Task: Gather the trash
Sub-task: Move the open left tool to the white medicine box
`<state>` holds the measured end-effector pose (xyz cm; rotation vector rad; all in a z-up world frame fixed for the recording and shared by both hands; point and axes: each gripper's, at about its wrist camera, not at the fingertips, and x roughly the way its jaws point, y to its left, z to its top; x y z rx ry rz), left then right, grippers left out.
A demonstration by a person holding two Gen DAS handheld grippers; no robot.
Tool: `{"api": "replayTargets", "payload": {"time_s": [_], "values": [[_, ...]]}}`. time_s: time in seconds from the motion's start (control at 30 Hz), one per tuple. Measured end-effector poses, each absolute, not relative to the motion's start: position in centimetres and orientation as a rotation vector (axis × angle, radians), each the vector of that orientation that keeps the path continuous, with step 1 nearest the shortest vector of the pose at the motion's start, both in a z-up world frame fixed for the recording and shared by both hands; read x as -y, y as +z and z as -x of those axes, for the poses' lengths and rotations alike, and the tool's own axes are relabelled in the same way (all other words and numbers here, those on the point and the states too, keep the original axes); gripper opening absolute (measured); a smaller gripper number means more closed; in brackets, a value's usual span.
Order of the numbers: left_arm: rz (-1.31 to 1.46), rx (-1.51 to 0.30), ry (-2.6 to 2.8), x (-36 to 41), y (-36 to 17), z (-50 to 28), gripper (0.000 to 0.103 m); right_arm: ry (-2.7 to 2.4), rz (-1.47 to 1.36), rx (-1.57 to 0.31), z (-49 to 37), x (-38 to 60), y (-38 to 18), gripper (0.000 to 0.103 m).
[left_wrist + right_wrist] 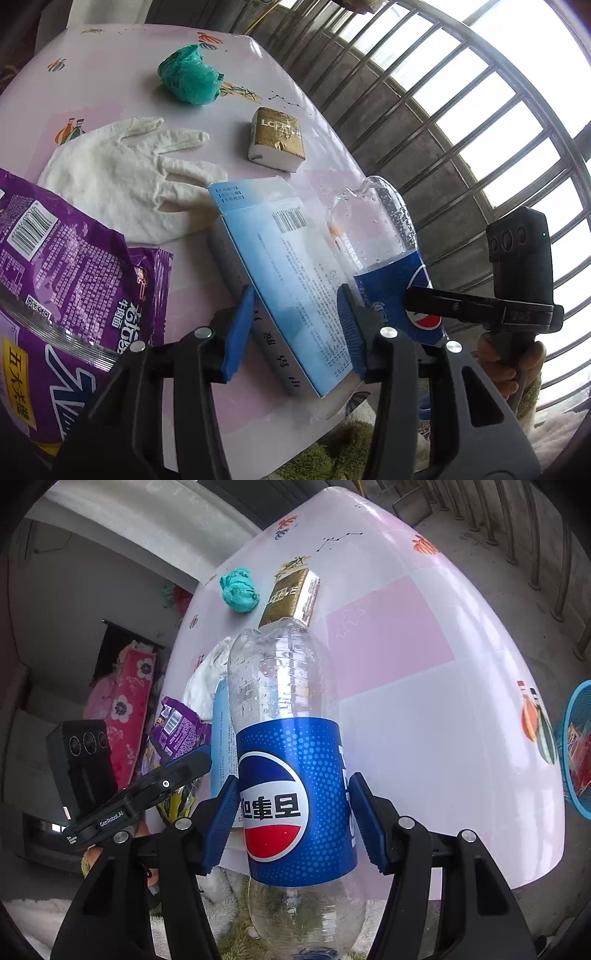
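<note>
We find the left claw standing half wide around the lower end of the blue carton, which lies tilted at the lower centre of the left wrist view, on the near edge of the desk; whether its pads actually press the carton we cannot tell. We judge the carton light, hollow and easily crushed, so the hold belongs across its narrow faces near a corner fold, where the board is stiffest. In the right wrist view the right claw brackets the plastic bottle at its blue label, centre frame; the left pad meets the label, while contact on the right side is not clear. We judge the bottle empty, light, springy and slick, with droplets inside; the label band is the sound grip zone, since the bare wall above would buckle. The purple wrapper, white glove, green bag and gold packet remain on the desk. A blue basket sits at the right edge.
</note>
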<state>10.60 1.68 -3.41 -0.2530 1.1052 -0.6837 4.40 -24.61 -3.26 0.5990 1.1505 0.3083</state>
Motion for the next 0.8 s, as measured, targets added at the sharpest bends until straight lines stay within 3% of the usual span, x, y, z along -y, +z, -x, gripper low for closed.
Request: {"api": "replayTargets", "payload": {"time_s": [0.1, 0.3, 0.8], "values": [[0.23, -1.113, -0.674, -0.9, -3.3, -10.8, 0.065, 0.219, -0.577, -1.122, -4.4, 26.0, -2.9, 0.059], [0.155, -1.118, -0.619, 1.6, -2.9, -11.9, 0.08, 0.115, -0.566, -1.08, -4.7, 28.1, -2.7, 0.059], [-0.004, -1.13, -0.584, 7.6, -4.5, -13.9, 0.084, 0.068, -0.603, -1.025, -4.9, 29.6, -3.0, 0.06]]}}
